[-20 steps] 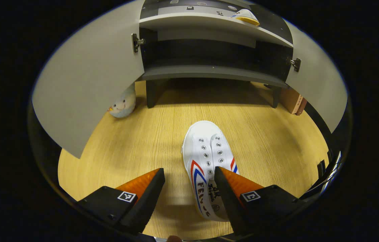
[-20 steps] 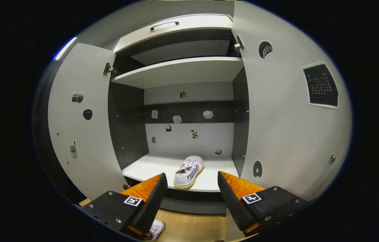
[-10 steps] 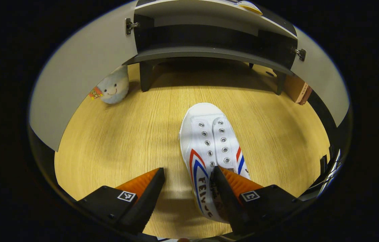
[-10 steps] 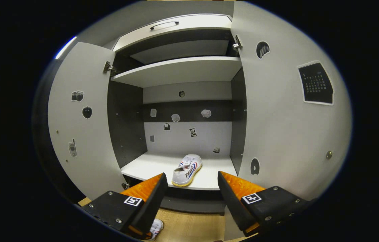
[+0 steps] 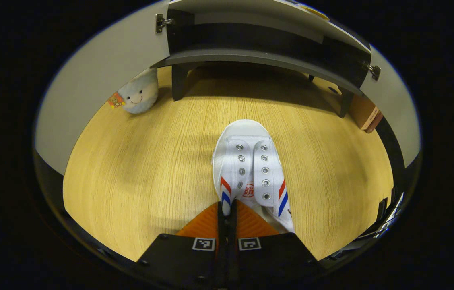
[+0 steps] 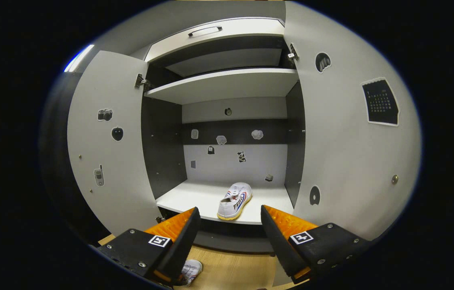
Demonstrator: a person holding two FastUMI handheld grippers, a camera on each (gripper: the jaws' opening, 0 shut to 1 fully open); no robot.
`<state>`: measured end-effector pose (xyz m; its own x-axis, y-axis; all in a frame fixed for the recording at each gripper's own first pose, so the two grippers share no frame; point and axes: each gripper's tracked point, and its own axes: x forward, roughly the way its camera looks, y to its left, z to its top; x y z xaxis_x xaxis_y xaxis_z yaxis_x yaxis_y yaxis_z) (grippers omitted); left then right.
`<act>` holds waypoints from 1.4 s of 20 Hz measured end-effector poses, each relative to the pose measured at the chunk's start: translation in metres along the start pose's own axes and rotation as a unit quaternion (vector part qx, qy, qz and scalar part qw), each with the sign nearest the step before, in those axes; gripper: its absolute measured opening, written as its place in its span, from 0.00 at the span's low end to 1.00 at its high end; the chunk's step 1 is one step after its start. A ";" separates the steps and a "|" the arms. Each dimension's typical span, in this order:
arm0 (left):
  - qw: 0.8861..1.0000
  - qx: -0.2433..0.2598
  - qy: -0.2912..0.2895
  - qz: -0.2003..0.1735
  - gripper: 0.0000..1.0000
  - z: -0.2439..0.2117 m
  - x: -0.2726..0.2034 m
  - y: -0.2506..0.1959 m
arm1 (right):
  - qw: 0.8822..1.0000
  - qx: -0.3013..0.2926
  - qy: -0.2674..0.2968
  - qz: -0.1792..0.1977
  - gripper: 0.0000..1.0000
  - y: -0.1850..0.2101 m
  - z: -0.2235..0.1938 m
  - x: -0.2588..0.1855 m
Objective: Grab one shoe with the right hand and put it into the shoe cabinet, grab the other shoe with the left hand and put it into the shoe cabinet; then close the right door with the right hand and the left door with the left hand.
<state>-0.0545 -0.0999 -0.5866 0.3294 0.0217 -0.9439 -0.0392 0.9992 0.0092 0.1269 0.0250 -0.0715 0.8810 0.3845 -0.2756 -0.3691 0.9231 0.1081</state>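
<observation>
A white canvas shoe [image 5: 251, 165] with red and blue stripes lies on the wooden floor [image 5: 142, 161], toe toward the shoe cabinet [image 5: 259, 56]. My left gripper [image 5: 227, 207] is shut on the left edge of its opening, near the heel. The same shoe [image 6: 190, 270] peeks out low in the right gripper view. Its mate [image 6: 235, 199] rests on the cabinet's lower shelf [image 6: 195, 199], toe inward. My right gripper [image 6: 229, 217] hangs open in front of that shelf, nothing between its fingers. Both doors stand open: the left door [image 6: 106, 161] and the right door [image 6: 347, 153].
A pale plush toy [image 5: 140, 94] sits on the floor by the cabinet's left leg. A brown box [image 5: 366, 114] stands at the cabinet's right. An upper shelf [image 6: 223, 82] and a drawer with a handle [image 6: 205, 30] lie above the lower shelf.
My left gripper has gone from open astride the shoe's left edge to shut on it. The right gripper has drifted slightly and stays open.
</observation>
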 end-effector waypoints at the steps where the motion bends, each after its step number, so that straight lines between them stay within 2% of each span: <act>1: 1.000 -0.010 0.002 -0.004 0.07 0.002 -0.004 0.004 | 1.000 0.000 -0.001 -0.001 0.93 -0.001 0.001 -0.001; 6: 0.999 -0.029 -0.020 -0.026 0.06 0.028 -0.031 0.004 | 1.000 0.008 -0.015 -0.007 0.92 -0.008 0.011 -0.007; 10: 0.996 -0.037 -0.055 -0.056 0.06 0.079 -0.086 -0.002 | 1.000 0.007 -0.030 -0.003 0.92 -0.006 0.023 -0.014; 14: 0.989 -0.008 -0.127 -0.081 0.06 0.162 -0.178 0.004 | 0.999 0.012 -0.045 0.001 0.92 -0.006 0.035 -0.024; 19: 0.974 -0.008 -0.191 -0.120 0.06 0.270 -0.260 0.010 | 0.997 0.025 -0.072 0.009 0.92 -0.009 0.055 -0.038; 22: 0.967 0.002 -0.229 -0.111 0.06 0.325 -0.271 0.000 | 0.995 0.028 -0.091 0.009 0.92 -0.012 0.068 -0.047; 28: 0.955 -0.003 -0.277 -0.106 0.06 0.396 -0.307 0.007 | 0.993 0.024 -0.119 0.000 0.92 -0.020 0.085 -0.060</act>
<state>0.2176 -0.0859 -0.1660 0.7790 -0.1645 -0.6051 0.0793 0.9831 -0.1652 0.1062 -0.0157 0.0244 0.9280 0.3702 -0.0420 -0.3600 0.9201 0.1544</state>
